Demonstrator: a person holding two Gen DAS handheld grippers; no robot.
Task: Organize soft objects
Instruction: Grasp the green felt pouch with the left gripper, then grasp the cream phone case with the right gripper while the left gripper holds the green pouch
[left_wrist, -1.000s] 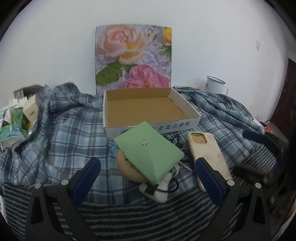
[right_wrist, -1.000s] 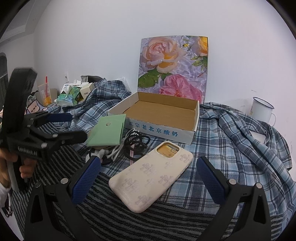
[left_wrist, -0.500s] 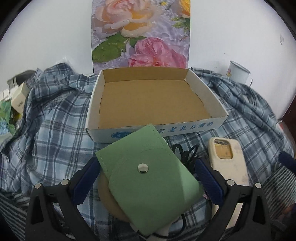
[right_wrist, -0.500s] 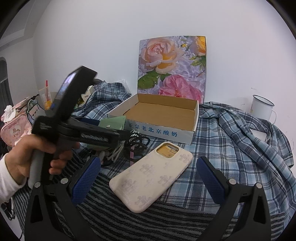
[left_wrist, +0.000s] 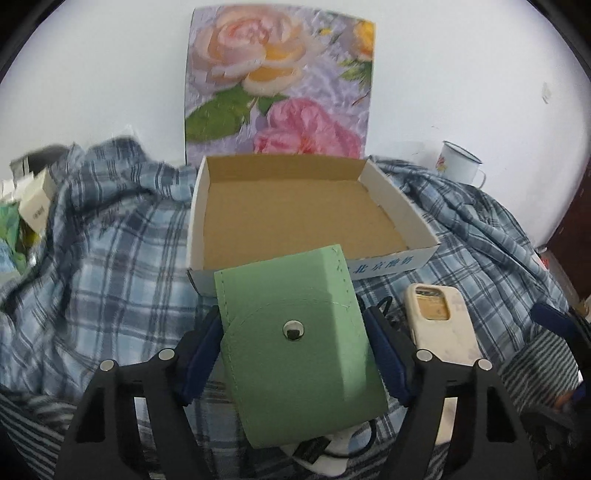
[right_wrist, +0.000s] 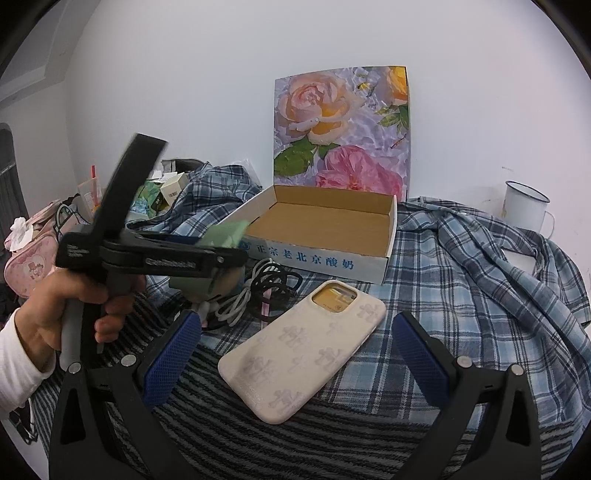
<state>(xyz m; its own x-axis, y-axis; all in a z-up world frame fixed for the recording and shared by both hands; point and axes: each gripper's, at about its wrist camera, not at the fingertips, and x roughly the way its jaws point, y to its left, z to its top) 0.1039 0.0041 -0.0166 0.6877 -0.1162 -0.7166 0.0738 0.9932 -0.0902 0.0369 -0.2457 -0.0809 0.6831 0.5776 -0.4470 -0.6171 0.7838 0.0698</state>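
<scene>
A green snap pouch (left_wrist: 295, 350) fills the space between my left gripper's (left_wrist: 291, 354) blue pads; its jaws are closing and the pads touch the pouch's two side edges. It lies on a pile of cables (right_wrist: 266, 291), just before the open cardboard box (left_wrist: 391, 254). In the right wrist view a hand holds the left gripper (right_wrist: 232, 254) level over the pouch (right_wrist: 225, 232). My right gripper (right_wrist: 295, 354) stands open, with a cream phone case (right_wrist: 306, 350) lying below between its fingers, untouched.
A blue plaid shirt (left_wrist: 110, 258) and a striped cloth (right_wrist: 258, 435) cover the surface. A floral board (left_wrist: 280, 85) leans on the wall behind the box. A white enamel mug (right_wrist: 524, 203) stands far right; small cartons and a pink bag (right_wrist: 29, 258) sit at the left.
The left gripper moved forward and down over the green pouch, and its jaws narrowed from wide open onto the pouch's sides. The right gripper stayed put.
</scene>
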